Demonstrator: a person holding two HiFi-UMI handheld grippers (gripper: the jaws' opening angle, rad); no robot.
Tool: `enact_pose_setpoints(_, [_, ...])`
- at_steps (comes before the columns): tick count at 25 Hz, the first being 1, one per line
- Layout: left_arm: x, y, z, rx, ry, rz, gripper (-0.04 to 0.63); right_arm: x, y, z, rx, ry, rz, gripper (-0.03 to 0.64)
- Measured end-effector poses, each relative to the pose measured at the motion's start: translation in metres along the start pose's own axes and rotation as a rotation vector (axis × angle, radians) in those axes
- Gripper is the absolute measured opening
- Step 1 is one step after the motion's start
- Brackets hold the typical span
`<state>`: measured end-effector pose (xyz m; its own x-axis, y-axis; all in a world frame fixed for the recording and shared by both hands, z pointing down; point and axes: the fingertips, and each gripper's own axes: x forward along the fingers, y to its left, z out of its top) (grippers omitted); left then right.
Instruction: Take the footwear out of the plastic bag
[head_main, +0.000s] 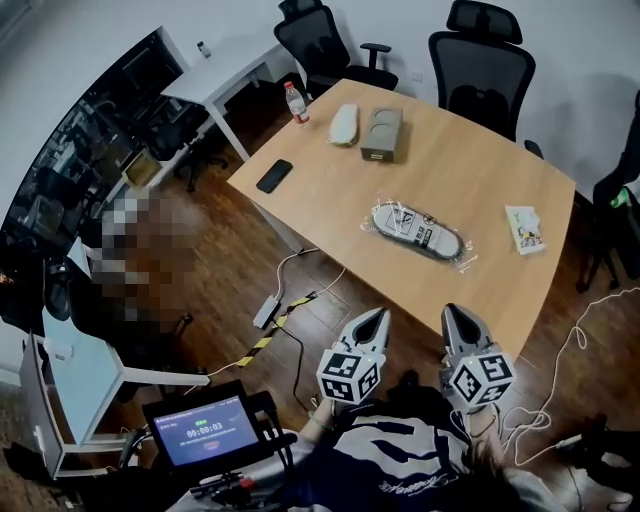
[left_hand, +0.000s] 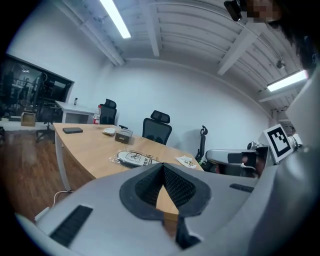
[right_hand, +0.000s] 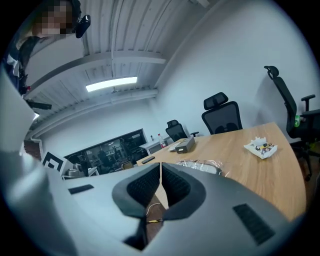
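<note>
Open left hand-held gripper (head_main: 374, 316) and right hand-held gripper (head_main: 455, 313) — both shut, empty, short of the near edge of the bench (head_main: 480, 290). Reach forward to bag (head_main: 440, 244), mid-bench, footwear (head_main: 408, 223) inside. Pin one end, draw footwear out the other. Bare bench all round bag — free approach; keep pull away from near edge.

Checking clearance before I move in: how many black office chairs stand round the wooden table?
3: two black high-backed office chairs behind the light wooden table's far edge, one partly cut off at its right end. Others may be hidden.
</note>
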<state>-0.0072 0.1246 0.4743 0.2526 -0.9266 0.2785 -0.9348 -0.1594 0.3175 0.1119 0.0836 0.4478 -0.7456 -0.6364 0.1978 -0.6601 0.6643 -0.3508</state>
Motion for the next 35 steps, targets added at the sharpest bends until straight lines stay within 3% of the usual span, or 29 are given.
enact_pose_setpoints(10, [0.051, 0.06, 0.019, -0.003, 0.056, 0.073, 0.032, 0.052, -0.043, -0.009, 0.089, 0.048, 0.015, -0.002])
enact_pose_setpoints(12, [0.066, 0.071, 0.022, -0.008, 0.07, 0.033, 0.073, 0.06, -0.05, -0.008, 0.091, 0.053, 0.005, -0.002])
enact_pose_setpoints(15, [0.095, 0.087, 0.026, 0.042, 0.137, -0.068, 0.193, 0.077, -0.061, 0.001, 0.093, 0.039, -0.027, -0.002])
enact_pose_setpoints(18, [0.127, 0.118, 0.028, 0.082, 0.198, -0.099, 0.193, 0.098, -0.074, 0.011, 0.101, 0.025, -0.079, -0.002])
enact_pose_setpoints(25, [0.206, 0.194, 0.036, 0.001, 0.288, -0.148, 0.193, 0.141, -0.095, 0.031, 0.123, -0.008, -0.199, -0.002])
enact_pose_setpoints(32, [0.268, 0.228, 0.011, 0.084, 0.524, -0.281, 0.193, 0.147, -0.122, 0.024, 0.172, 0.0, -0.348, -0.002])
enact_pose_setpoints(35, [0.279, 0.229, -0.003, 0.066, 0.644, -0.367, 0.193, 0.146, -0.133, 0.022, 0.2, -0.011, -0.403, -0.002])
